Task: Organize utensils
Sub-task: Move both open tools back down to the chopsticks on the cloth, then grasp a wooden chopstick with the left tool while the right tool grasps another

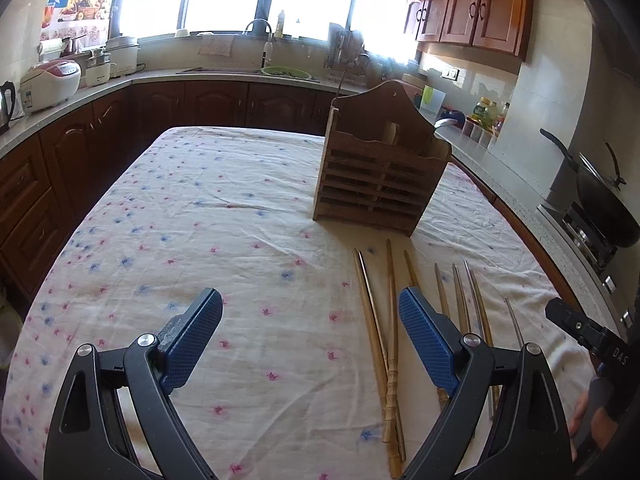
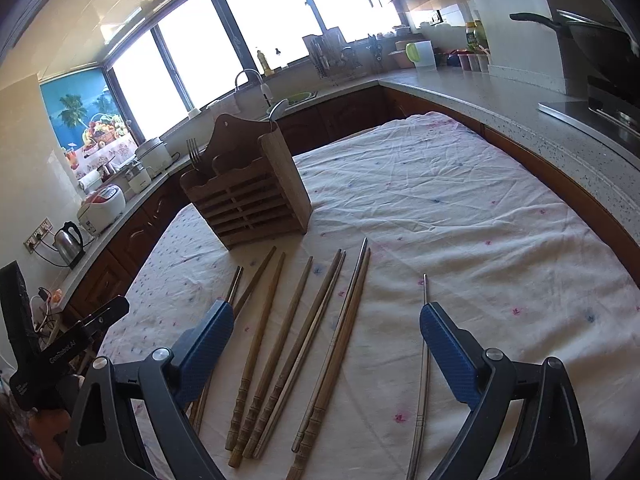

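Both tongs, left (image 1: 310, 340) and right (image 2: 326, 344), are hovering spread wide, gripping nothing. Long wooden and metal chopsticks (image 2: 280, 344) are lying loose on the floral cloth-covered surface (image 2: 460, 216) just beyond (one steel stick apart, rightward). Farther back, a slatted brown wooden utensil holder (image 2: 250, 196) is standing upright, holding a fork (image 2: 195, 156).

A rice cooker (image 1: 50, 84) and kettle (image 1: 7, 105) stand left of the sink faucet (image 1: 262, 40); a black wok (image 1: 600, 196) sits far right of it.
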A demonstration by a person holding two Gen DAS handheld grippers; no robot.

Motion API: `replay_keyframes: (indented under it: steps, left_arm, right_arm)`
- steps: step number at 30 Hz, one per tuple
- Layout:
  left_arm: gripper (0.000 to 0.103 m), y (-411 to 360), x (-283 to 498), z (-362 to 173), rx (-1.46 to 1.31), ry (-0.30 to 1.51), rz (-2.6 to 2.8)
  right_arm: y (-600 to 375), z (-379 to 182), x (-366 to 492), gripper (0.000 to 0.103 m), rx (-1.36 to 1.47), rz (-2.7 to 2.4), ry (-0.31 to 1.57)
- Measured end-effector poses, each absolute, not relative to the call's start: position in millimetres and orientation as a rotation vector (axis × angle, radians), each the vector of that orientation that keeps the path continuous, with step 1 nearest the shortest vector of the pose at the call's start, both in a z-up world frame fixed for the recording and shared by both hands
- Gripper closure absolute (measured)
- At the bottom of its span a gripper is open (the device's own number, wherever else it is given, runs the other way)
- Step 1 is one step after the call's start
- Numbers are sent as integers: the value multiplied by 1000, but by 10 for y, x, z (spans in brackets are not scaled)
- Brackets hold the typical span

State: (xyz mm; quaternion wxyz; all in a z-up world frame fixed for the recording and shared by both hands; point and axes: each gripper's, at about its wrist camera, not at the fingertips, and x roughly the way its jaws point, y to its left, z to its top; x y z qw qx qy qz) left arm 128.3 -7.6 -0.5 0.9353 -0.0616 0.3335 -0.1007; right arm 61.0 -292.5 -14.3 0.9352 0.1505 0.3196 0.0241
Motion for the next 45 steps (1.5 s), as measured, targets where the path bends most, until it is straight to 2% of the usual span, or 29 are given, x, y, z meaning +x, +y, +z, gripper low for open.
replay_keyframes:
  steps: [5,7,15,23,25,31,37,40,42,44,45]
  left_arm:
    - [12,-303,1415,-24,-75,726,-277]
    - [13,-415,1483,-39,-39,747,-300]
    - [47,-719,1816,-208,14,872,-371]
    - [66,-874,1992,-340,40,947,-411]
    - [69,-887,1975,-360,44,955,-425]
    - [74,-968,1965,-448,54,985,-463]
    - [76,-993,1911,-486,66,992,-467]
    - [78,-991,1837,-486,58,1001,-501]
    - [82,-1013,1847,-536,48,1051,-520]
    - [82,-1030,1868,-516,61,1028,-499]
    - [82,-1042,1896,-498,69,1020,-489]
  right_arm:
    - [-2932,-172,723,11,282,37,675]
    - [-2947,-183,790,18,279,35,690]
    - [-3008,-215,1039,41,278,38,727]
    - [-3020,-333,1299,65,276,41,781]
    - [-2994,-381,1332,79,274,56,803]
    - [-2872,-590,1412,88,254,85,885]
    - [-2846,-635,1367,90,209,76,900]
    - [-2912,-670,1324,95,193,76,919]
    - [-2961,-664,1311,94,197,81,930]
    - [-2983,-645,1323,93,199,73,935]
    - [-2986,-629,1333,89,209,81,930]
